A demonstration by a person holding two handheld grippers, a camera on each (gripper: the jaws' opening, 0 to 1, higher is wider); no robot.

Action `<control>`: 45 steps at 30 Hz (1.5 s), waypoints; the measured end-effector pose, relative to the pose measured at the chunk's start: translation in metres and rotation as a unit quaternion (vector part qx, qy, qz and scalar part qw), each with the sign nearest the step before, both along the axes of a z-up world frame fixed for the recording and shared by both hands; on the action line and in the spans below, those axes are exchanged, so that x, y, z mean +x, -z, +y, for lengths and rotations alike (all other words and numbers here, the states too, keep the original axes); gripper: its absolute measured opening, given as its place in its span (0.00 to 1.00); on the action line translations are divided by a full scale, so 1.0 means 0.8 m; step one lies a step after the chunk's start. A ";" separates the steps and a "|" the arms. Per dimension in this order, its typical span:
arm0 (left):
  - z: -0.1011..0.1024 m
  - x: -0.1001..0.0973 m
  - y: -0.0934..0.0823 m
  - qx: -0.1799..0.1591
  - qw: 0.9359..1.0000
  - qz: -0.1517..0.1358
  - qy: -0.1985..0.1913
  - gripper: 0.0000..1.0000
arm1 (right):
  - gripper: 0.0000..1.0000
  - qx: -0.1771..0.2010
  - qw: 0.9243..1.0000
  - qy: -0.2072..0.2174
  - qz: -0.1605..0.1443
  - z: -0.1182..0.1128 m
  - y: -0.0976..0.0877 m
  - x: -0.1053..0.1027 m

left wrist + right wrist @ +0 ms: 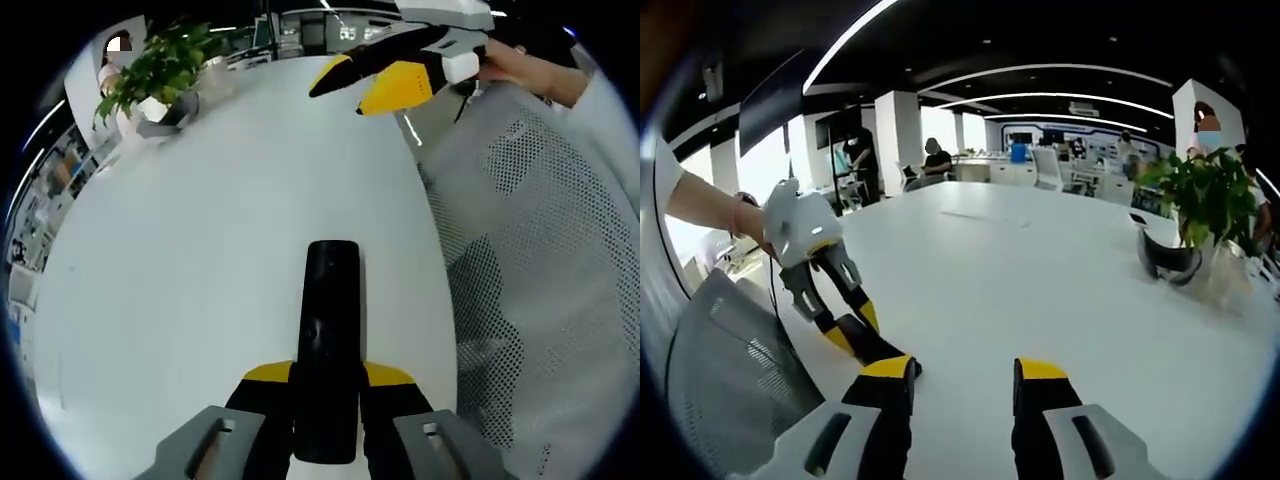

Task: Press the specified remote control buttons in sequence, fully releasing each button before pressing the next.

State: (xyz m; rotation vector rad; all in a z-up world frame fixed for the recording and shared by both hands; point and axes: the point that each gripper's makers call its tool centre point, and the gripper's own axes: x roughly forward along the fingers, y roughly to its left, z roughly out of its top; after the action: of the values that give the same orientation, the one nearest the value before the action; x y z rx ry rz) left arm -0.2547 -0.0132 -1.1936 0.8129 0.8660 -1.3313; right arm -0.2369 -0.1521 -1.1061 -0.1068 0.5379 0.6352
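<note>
The black remote control (pixel 330 290) is a long slim bar pointing away over the white table (pixel 200 230). My left gripper (pixel 328 376) is shut on its near end, yellow pads on both sides. In the right gripper view, the left gripper (pixel 847 326) comes in from the left, held by a hand, with the remote (pixel 878 350) in its jaws just above the table. My right gripper (pixel 962 372) is open with nothing between its yellow-tipped jaws, a short way right of the remote. It also shows in the left gripper view as the right gripper (pixel 338 100), raised beyond the remote's far end.
A potted plant (pixel 150 70) stands at the table's far side, and the same plant (pixel 1202 200) has a dark curved object (pixel 1165 258) beside it. A grey mesh chair (pixel 540 260) stands at the table's edge. Several people are in the background office.
</note>
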 end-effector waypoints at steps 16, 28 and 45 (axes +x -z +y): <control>0.005 -0.020 -0.004 -0.122 0.991 -0.013 -0.051 0.24 | 0.30 -0.014 0.999 -0.040 0.032 0.016 0.017 -0.013; 0.005 -0.025 -0.004 -0.168 0.982 -0.018 -0.081 0.24 | 0.24 -0.031 0.994 -0.077 0.068 0.027 0.034 -0.030; 0.013 -0.021 -0.006 -0.189 0.975 -0.028 -0.110 0.31 | 0.23 -0.035 0.993 -0.083 0.081 0.028 0.039 -0.035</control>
State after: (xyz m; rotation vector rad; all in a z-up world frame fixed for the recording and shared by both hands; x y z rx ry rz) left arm -0.2712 -0.0028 -1.1885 0.4407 0.6111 -1.2198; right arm -0.2650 -0.1296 -1.1377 -0.1685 0.7130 0.7908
